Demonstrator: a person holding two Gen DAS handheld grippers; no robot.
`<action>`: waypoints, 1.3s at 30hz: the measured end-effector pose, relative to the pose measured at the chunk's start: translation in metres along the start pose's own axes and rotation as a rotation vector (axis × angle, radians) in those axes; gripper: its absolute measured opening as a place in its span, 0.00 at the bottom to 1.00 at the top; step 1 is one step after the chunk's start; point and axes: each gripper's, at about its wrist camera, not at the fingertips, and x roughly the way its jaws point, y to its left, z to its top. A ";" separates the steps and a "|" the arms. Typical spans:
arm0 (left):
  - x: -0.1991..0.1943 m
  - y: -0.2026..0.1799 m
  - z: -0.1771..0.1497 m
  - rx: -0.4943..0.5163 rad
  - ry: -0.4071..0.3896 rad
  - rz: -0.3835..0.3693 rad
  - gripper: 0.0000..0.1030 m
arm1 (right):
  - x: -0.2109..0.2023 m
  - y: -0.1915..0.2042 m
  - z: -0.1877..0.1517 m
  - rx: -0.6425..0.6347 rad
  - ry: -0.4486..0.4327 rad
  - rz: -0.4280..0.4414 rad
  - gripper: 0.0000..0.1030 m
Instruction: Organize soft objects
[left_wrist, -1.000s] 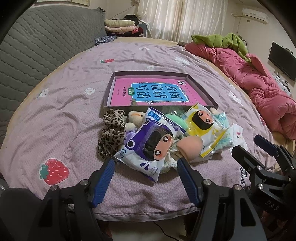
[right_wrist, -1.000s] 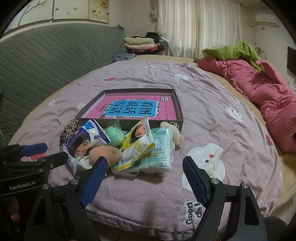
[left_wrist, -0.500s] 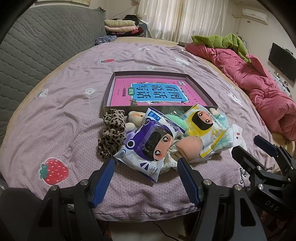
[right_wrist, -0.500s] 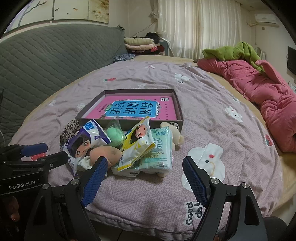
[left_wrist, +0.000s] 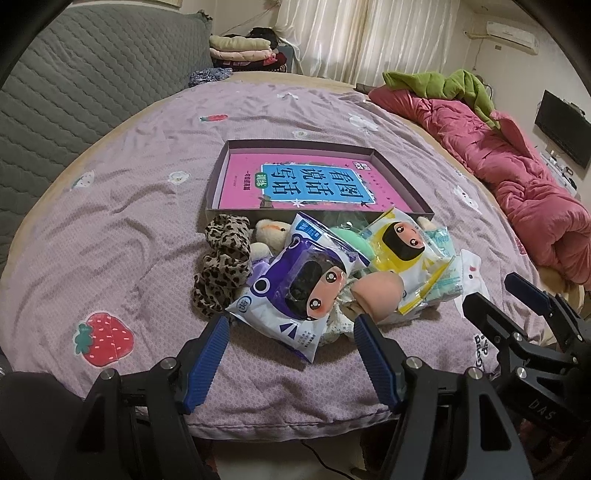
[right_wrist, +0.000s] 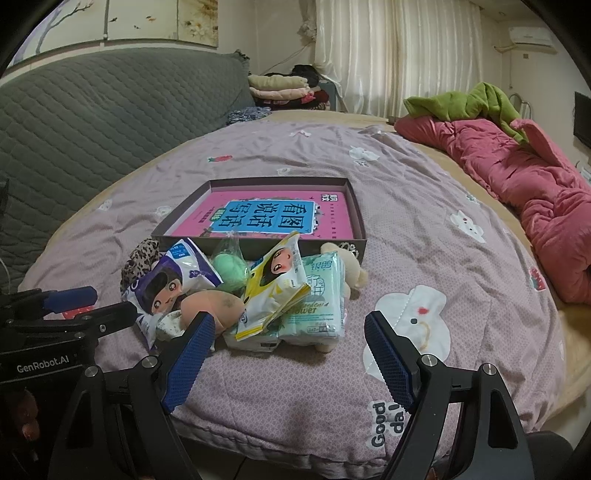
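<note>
A heap of soft things lies on the bed in front of a shallow box (left_wrist: 402, 181) (right_wrist: 356, 210) with a pink book inside. The heap holds a purple wipes pack (left_wrist: 295, 291) (right_wrist: 166, 284), a yellow pack (left_wrist: 402, 254) (right_wrist: 277, 284), a peach sponge (left_wrist: 376, 295) (right_wrist: 210, 304), a leopard scrunchie (left_wrist: 221, 262) (right_wrist: 142, 254), a green ball (right_wrist: 229, 267), a green tissue pack (right_wrist: 321, 299) and a beige plush (left_wrist: 271, 232) (right_wrist: 351, 269). My left gripper (left_wrist: 291, 328) is open just short of the purple pack. My right gripper (right_wrist: 290, 325) is open near the tissue pack. Both hold nothing.
A lilac quilt (left_wrist: 110, 221) covers the bed. A pink duvet (left_wrist: 517, 184) and green cloth (left_wrist: 443, 83) lie at the right. A grey quilted headboard (right_wrist: 92, 122) stands at the left, folded clothes (right_wrist: 284, 86) at the back. The bed's front edge is just under both grippers.
</note>
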 end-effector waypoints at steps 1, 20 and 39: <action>0.000 0.001 0.000 -0.001 -0.002 -0.007 0.68 | 0.000 0.001 0.000 0.000 0.000 0.004 0.81; 0.032 -0.013 0.028 0.223 0.033 -0.060 0.67 | 0.004 0.004 -0.001 -0.018 0.009 0.050 0.81; 0.082 -0.005 0.043 0.301 0.160 -0.086 0.61 | 0.031 0.028 0.001 -0.083 0.056 0.157 0.81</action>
